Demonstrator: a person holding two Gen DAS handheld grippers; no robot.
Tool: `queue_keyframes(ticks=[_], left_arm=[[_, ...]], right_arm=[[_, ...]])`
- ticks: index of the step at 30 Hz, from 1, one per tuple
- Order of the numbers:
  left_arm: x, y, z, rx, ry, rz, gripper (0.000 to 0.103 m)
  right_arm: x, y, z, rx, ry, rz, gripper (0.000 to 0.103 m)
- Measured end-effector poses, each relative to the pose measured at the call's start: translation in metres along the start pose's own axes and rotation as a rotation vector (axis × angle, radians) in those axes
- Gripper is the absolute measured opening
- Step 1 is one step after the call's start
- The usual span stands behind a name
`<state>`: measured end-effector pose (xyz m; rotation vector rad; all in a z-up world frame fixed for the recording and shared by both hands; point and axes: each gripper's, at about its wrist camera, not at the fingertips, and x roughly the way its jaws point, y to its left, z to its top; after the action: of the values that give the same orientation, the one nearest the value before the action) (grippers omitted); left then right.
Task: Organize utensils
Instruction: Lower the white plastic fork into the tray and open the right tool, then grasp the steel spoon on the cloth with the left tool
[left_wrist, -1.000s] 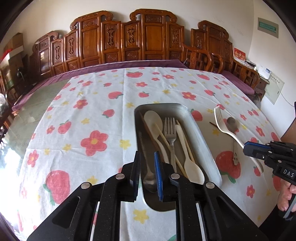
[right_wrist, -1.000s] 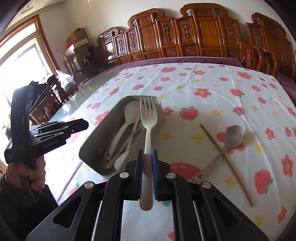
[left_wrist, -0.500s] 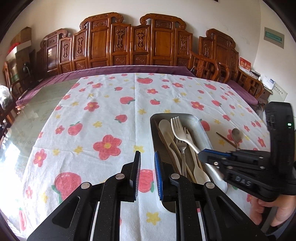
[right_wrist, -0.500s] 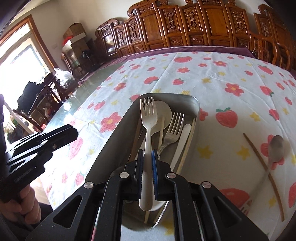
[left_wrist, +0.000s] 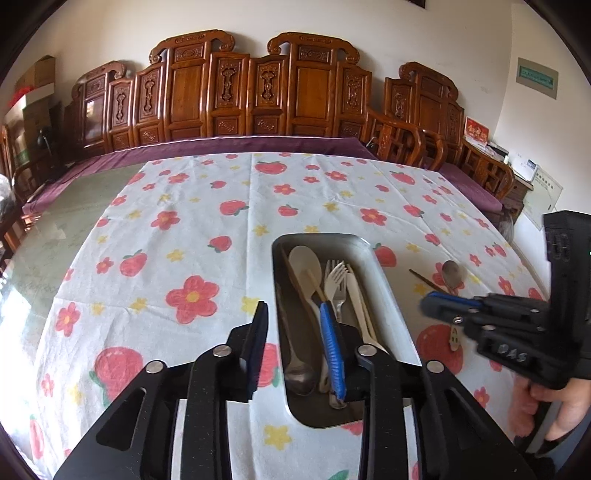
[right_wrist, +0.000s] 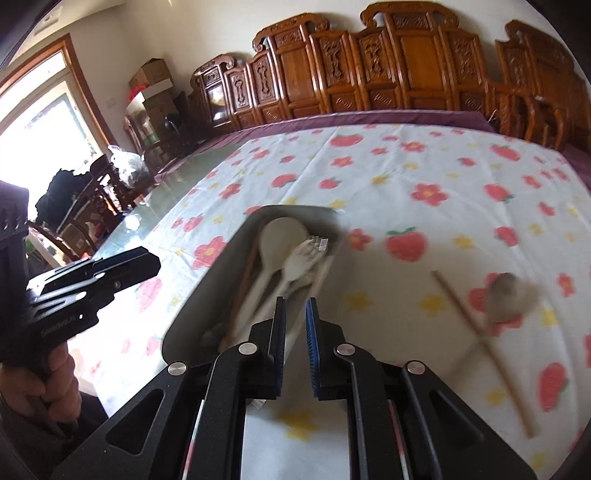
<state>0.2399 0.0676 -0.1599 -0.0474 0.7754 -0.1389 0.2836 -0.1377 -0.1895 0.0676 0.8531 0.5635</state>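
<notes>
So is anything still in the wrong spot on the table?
Yes. A metal spoon and one wooden chopstick still lie crossed on the flowered tablecloth, to the right of the metal tray. The other forks, spoons and chopsticks are already together inside the tray, so these two look left behind.

Left gripper (left_wrist: 295, 325): matte black linkage arms, silver round pivot screws, ribbed blue pad on one finger.
Right gripper (right_wrist: 294, 321): same black frame, blue-edged pads; pistol-style handle, faint pale lettering on its side.
</notes>
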Motion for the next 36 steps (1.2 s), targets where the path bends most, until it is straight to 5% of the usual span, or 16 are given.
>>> queue_keyframes(ticks=[11, 29, 36], left_arm=[[-0.004, -0.045, -0.007, 0.072, -0.003, -0.045, 0.037], [0.008, -0.109, -0.014, 0.16, 0.03, -0.087, 0.037], [0.04, -0.144, -0.01, 0.211, 0.079, -0.086, 0.037]], right_arm=[[-0.077, -0.092, -0.048, 0.012, -0.001, -0.247, 0.016], [-0.048, -0.159, -0.084, 0.052, -0.014, -0.323, 0.041], [-0.049, -0.187, -0.088, 0.19, -0.017, -0.298, 0.048]])
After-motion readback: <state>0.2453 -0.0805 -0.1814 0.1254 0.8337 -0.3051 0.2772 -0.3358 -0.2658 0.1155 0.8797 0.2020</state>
